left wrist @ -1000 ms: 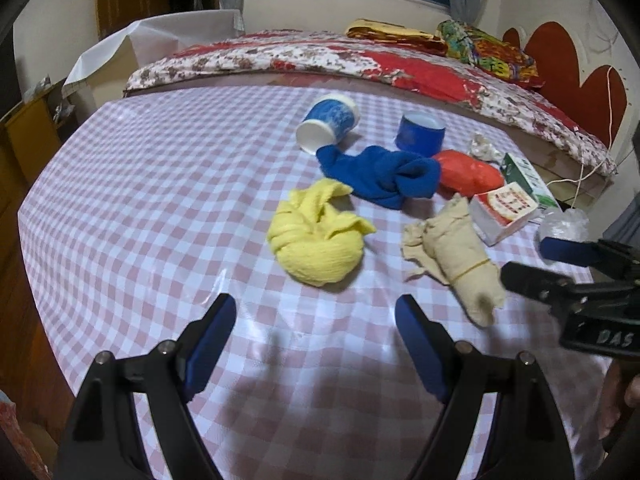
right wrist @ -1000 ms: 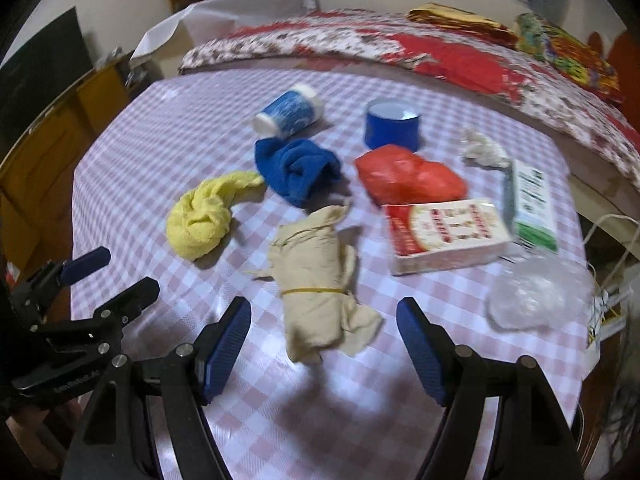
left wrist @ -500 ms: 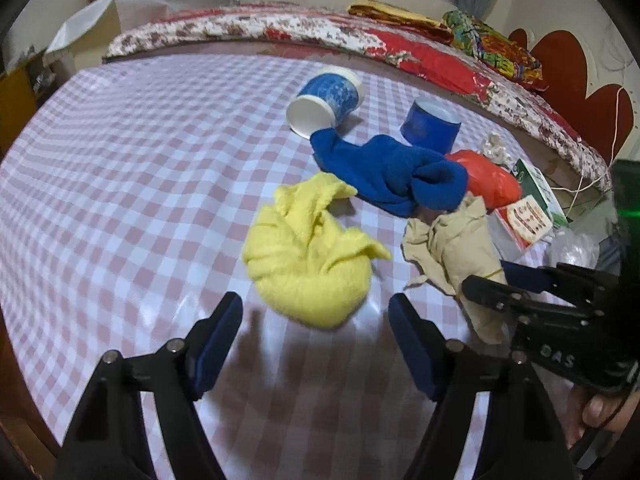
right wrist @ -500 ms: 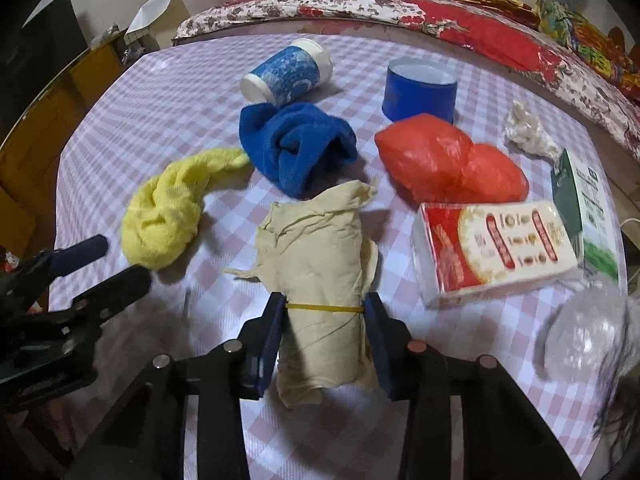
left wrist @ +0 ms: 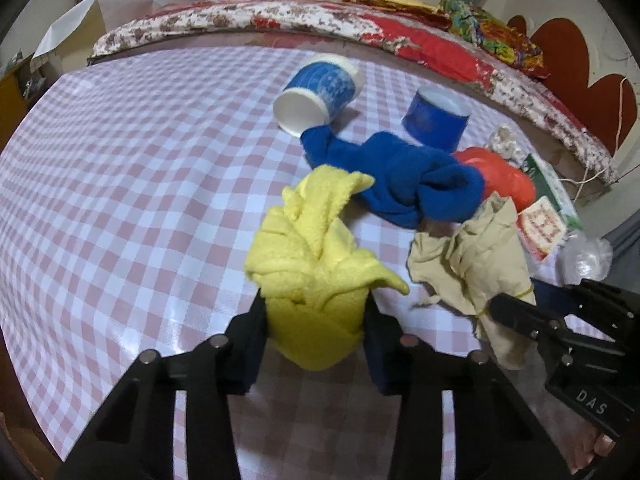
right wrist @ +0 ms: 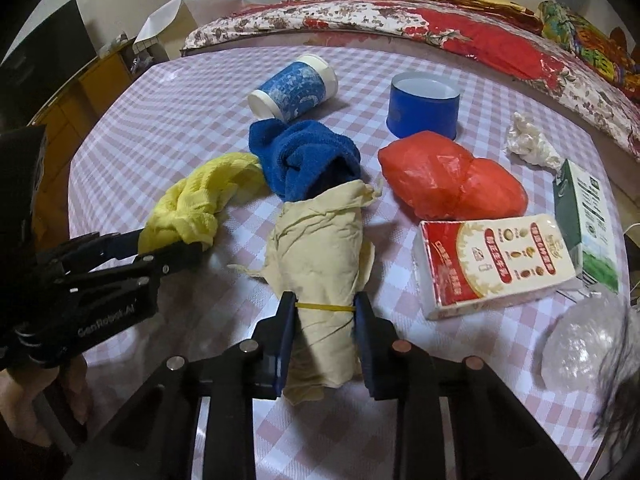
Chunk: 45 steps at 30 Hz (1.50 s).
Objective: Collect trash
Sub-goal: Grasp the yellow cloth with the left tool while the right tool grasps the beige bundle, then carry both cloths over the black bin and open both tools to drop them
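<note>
- Left wrist view: the left gripper, its jaws having just been closing, pinches the near end of the yellow cloth on the checked tablecloth.
- Right wrist view: the right gripper squeezes the rubber-banded beige cloth roll, just beside the blue towel.

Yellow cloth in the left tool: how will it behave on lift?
The yellow cloth is crumpled and soft, so it will probably sag and trail its loose end. It looks light. The left tool has just been closing and pinches only its near end, so it may stretch rather than slip.
</note>
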### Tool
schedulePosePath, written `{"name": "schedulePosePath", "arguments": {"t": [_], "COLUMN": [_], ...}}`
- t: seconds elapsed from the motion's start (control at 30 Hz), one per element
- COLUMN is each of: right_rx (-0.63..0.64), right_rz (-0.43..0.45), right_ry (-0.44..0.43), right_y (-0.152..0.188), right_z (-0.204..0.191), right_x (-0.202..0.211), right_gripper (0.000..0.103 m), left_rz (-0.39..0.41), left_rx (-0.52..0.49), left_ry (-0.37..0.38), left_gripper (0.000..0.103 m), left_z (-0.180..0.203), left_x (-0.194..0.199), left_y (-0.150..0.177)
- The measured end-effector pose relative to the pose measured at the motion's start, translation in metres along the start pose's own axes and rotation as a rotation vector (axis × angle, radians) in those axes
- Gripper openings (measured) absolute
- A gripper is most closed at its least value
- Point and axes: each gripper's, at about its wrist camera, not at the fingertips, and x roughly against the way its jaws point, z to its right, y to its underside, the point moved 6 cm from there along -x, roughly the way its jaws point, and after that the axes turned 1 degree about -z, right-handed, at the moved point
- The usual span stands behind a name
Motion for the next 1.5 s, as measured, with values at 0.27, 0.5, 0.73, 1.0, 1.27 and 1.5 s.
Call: {"name": "schedulePosePath", "arguments": {"t": [0.27,0.5,0.73,1.0,1.27,1.5], "right_rx": [-0.004,-0.023,-0.087,-0.161,-0.234,-0.321], "right_rz": [0.055,0.116,0.171,0.199,0.214,0.221], "right_ry": [0.011,0.068,0.098,0.134,0.210,0.272], "right_y": [0.016,0.033,0.048,0.070,0.100,0.132], "right_z": [0.008,0.031,0.066,0.107,0.154,0.199], "right_x": [0.042,0.088,0.127,0.153,0.181,0.203], "right_gripper": [0.028,0.026,0.026,0.026,0.026,0.026], "left_rz": [0.051,0.089,0.110,0.117,0.109,0.102], "left_rx": [-0.042,-0.096,-0.167,-0.225,-0.285,-0.346], "left_ry": [0.025,0.044,0.069,0.094,0.140,0.178], "left_gripper": [0.043,0.043,0.043,0.043,0.043,0.043], "left_z": [0.030,0.063,0.105,0.142,0.184,0.226], "left_x": [0.029,0.051,0.063,0.067,0.066,0.064], "left_y": [0.011,0.017,0.020,0.023,0.031,0.038]}}
